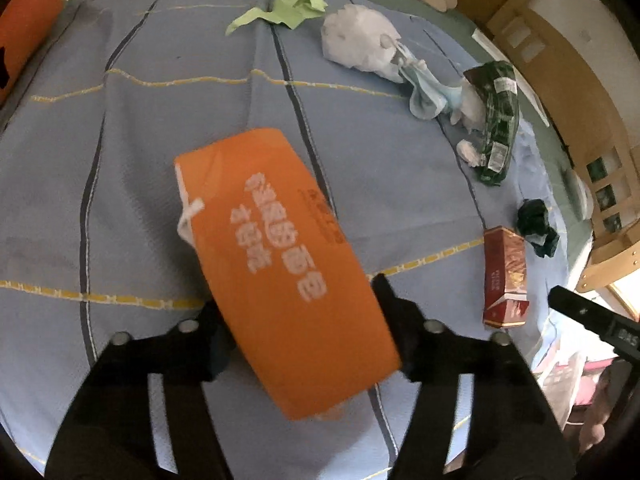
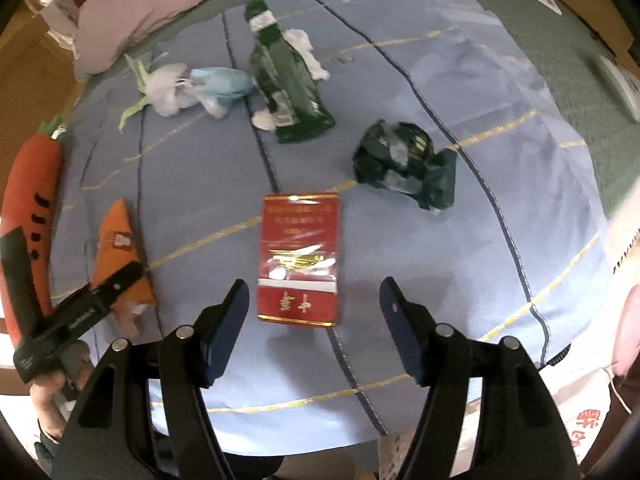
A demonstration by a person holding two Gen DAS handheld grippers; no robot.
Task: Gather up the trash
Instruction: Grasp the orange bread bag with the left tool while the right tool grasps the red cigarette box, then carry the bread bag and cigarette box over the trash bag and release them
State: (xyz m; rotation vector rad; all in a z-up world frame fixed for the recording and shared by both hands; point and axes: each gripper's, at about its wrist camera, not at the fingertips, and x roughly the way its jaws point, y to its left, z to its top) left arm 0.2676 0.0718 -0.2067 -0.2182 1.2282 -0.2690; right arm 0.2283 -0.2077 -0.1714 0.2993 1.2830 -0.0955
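Note:
My left gripper (image 1: 296, 300) is shut on an orange tissue pack (image 1: 280, 264) and holds it above the blue bedspread (image 1: 160, 140); the pack also shows in the right wrist view (image 2: 120, 252). My right gripper (image 2: 314, 300) is open, its fingers either side of a red cigarette pack (image 2: 300, 256) lying flat just ahead. The pack also shows in the left wrist view (image 1: 505, 276). Other trash lies on the bed: a crumpled dark wrapper (image 2: 404, 164), a green packet (image 2: 286, 76), a blue face mask (image 2: 222, 86), white tissue (image 1: 360, 40) and green folded paper (image 1: 296, 4).
A carrot plush (image 2: 28, 208) lies along the bed's left edge. A pink pillow (image 2: 140, 4) lies at the far side. Wooden furniture (image 1: 568, 80) stands beside the bed. A white bag with red print (image 2: 580, 412) is at the lower right.

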